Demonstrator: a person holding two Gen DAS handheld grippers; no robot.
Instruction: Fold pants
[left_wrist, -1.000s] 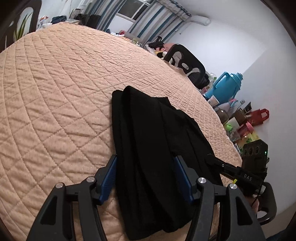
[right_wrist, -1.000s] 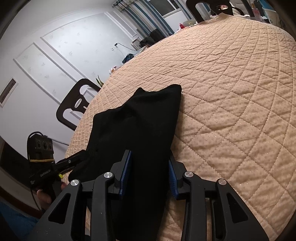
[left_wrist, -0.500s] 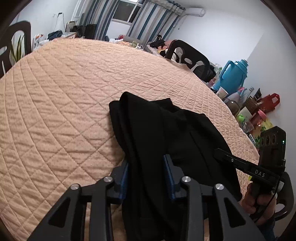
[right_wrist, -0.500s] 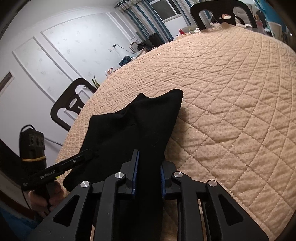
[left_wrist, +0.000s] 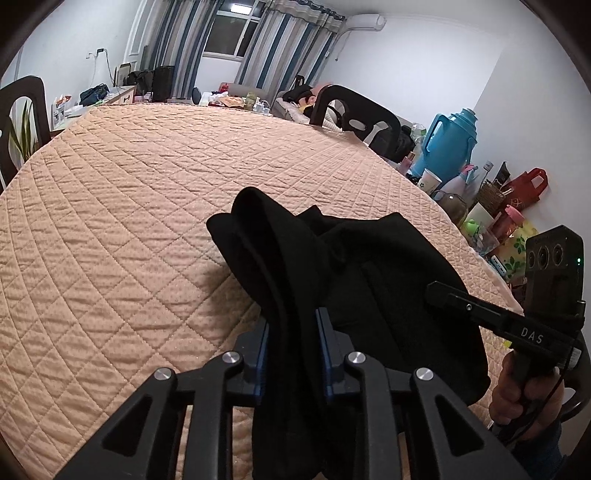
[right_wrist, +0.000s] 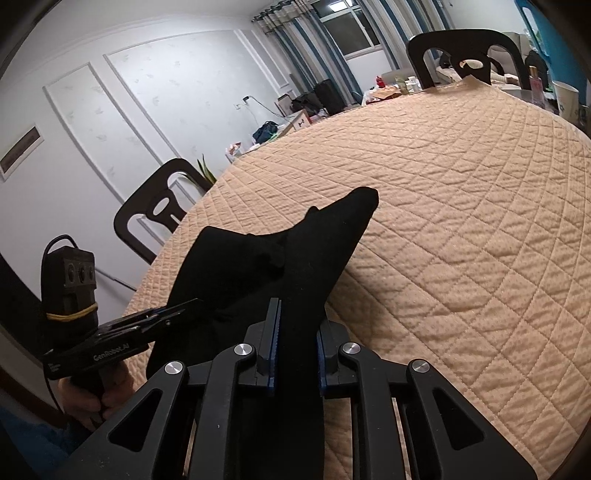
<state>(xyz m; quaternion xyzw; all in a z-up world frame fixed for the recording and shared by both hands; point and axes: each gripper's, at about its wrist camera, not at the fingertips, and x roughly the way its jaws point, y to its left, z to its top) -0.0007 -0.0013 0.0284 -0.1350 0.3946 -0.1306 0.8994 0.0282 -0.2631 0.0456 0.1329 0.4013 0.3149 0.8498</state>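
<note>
Gripping a bunched fold of the black fabric pants (left_wrist: 369, 280), the left gripper (left_wrist: 293, 332) has its blue-padded black fingers (left_wrist: 263, 354) drawn close together, both pads pressed against the cloth; its jaws have just been closing, with the fabric between them.

Right gripper (right_wrist: 295, 332): blue-padded black fingers (right_wrist: 274, 347) likewise narrowed to a small gap, clamped on another thick fold of the same pants (right_wrist: 258, 266); its jaws have just been closing on the cloth.

Pants: black, soft, partly folded, lying at the near edge of the worktop covered by a peach quilted diamond-stitched cloth (left_wrist: 129, 221). The gripped near end hangs raised off the cover, casting a shadow beneath it; the far end tapers to a rounded tip resting on the quilt.

Cross-views: in the left wrist view the right gripper (left_wrist: 443, 295) appears at the right, held by a hand (left_wrist: 517, 387), its tips at the pants' edge. In the right wrist view the left gripper (right_wrist: 184, 308) appears at lower left, also hand-held (right_wrist: 96, 395).

Surroundings: dark wooden chairs (left_wrist: 354, 118) around the worktop, a blue plastic thermos jug (left_wrist: 448, 144) among bottles and cups at the right, striped curtains (left_wrist: 280, 44) at the window.
</note>
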